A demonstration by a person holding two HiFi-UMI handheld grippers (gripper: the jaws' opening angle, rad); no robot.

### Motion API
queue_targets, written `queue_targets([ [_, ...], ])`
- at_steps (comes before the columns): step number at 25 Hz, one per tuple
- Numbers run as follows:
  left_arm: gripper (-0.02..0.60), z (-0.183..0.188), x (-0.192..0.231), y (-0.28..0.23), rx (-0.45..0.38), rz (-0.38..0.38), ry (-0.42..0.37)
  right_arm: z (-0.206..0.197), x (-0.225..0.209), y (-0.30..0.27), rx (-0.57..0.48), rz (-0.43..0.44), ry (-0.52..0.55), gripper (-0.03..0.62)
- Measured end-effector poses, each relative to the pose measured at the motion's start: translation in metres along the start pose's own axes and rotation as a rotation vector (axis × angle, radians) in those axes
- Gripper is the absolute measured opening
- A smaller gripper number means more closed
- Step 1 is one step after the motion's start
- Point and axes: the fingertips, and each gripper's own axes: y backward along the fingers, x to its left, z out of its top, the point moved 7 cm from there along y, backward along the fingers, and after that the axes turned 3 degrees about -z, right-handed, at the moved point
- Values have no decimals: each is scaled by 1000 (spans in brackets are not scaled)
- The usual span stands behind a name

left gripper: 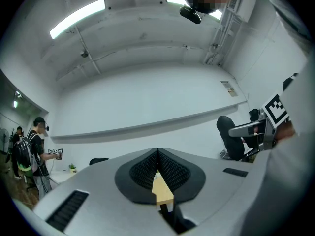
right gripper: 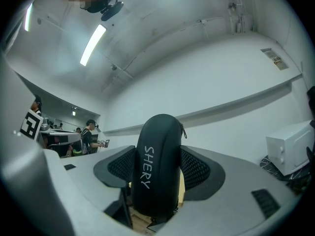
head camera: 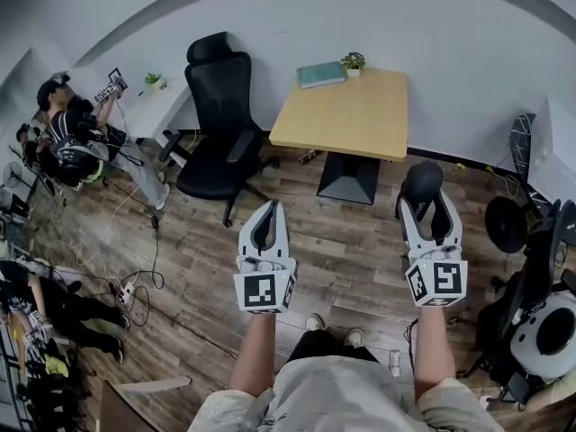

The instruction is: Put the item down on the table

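Both forearms reach out ahead of the body, roughly parallel, bare to the elbow: left forearm [head camera: 255, 354], right forearm [head camera: 433, 349]. Each gripper is level and pointing forward, marker cube facing up at me.

Right gripper [head camera: 421, 203]: jaws spread wide and clamped on the black case [right gripper: 157, 166], one pad on each flank. The case stands on end between them, its rounded top sticking out past the fingertips, white lettering "SHERY" running down the side, zip pull at the upper right edge. It hangs in the grip above the plank floor [head camera: 351, 241].

Left gripper [head camera: 269, 210]: jaws pressed together at the tips, nothing pinched. Through the slot below the tips I can see a strip of the tabletop.

The table [head camera: 346, 115] lies ahead of both tools, a little nearer the right one's line, and well apart from the case. At its far edge are a book [head camera: 321, 74] and a small potted plant [head camera: 353, 61]. A black office chair [head camera: 220, 124] stands ahead of the left gripper, off to its left side, beside the table.
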Motion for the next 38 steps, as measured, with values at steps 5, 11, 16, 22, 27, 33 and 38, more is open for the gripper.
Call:
queue_targets([
  [5, 6, -1, -6, -5, -1, 2, 0, -2, -7, -2, 4, 11, -1, 299],
  [11, 6, -8, -9, -15, -1, 5, 4, -7, -12, -11, 8, 21, 6, 301],
  [16, 6, -14, 0, -30, -3, 6, 11, -9, -10, -32, 13, 37, 2, 301],
  [22, 6, -26, 20, -57, -13, 17, 28, -15, -7, -67, 16, 48, 21, 301],
  [27, 6, -37, 42, -85, -27, 19, 32, -20, -1, -104, 15, 51, 33, 301],
  [33, 6, -53, 86, -126, -31, 32, 43, -23, 16, -162, 16, 58, 52, 301],
  [38, 6, -66, 127, -152, -30, 50, 51, -27, 38, -214, 20, 79, 48, 301],
])
